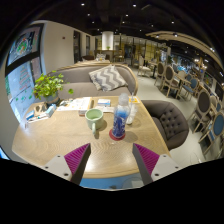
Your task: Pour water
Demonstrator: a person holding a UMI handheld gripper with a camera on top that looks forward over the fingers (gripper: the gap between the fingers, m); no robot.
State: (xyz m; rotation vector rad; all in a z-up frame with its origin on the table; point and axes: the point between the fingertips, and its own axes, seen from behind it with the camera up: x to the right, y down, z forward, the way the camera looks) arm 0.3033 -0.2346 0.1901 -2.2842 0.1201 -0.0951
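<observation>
The tongs (110, 160) stand wide apart and grip nothing above the pale wooden surface (50, 140); beyond them a clear plastic water bottle with a blue label (120, 117) stands upright just beside a small green cup (94, 118), perhaps touching it; a leafy potted plant (46, 88) sits farther off.

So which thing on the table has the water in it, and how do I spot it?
Look at the wooden table ahead of the open gripper. Near its middle, beyond the fingers, stands a clear water bottle. It is taller than the green cup beside it and has a blue label.
</observation>
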